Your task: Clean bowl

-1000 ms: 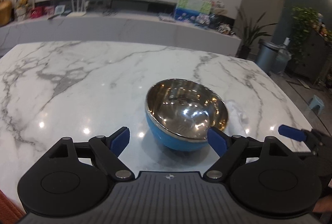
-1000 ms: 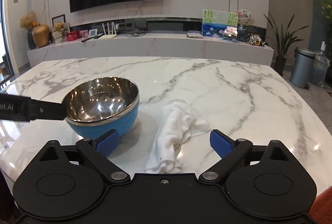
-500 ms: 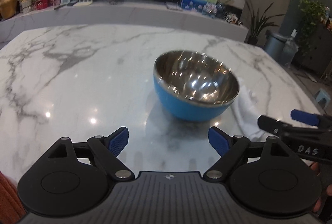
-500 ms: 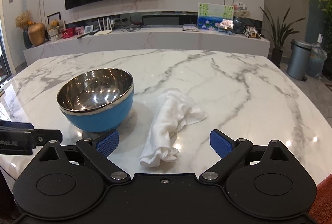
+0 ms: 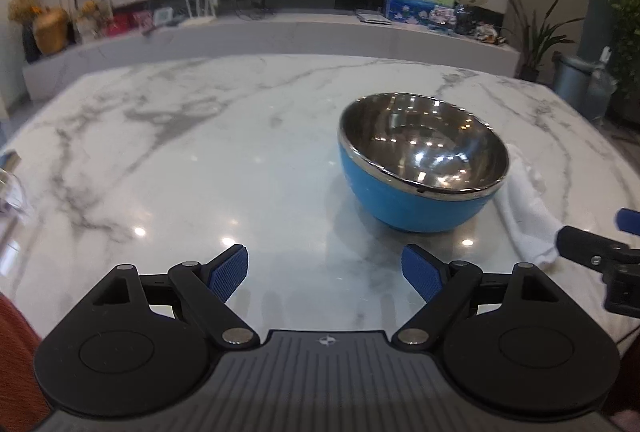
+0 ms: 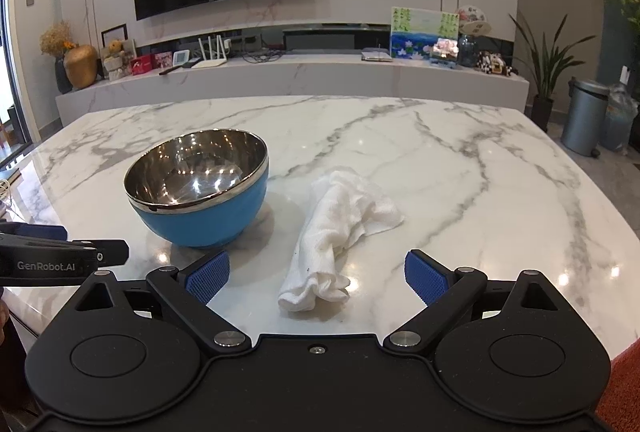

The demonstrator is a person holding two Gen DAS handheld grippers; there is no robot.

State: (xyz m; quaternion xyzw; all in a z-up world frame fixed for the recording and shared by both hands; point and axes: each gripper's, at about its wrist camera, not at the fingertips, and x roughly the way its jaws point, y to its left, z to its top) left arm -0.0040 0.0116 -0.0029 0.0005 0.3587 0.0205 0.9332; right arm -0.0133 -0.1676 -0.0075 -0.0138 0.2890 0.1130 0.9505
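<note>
Two hand-held grippers hover at the near edge of a marble table (image 6: pixel 460 159), neither one grasping anything. The right gripper (image 6: pixel 317 272) has its blue pads spread wide, framing the near end of a crumpled white cloth (image 6: pixel 336 232) at 12 o'clock. The left gripper (image 5: pixel 325 268), likewise spread and empty, faces the blue steel-lined bowl (image 5: pixel 420 167), which sits upright at its 1 o'clock, clear of the pads. Cloth and bowl lie side by side; whether they touch cannot be told. The cloth likely comes first: lower the right pads around its bunched near end, pinch plenty of fabric, while the left steadies the bowl's rim. A television hangs beyond.
</note>
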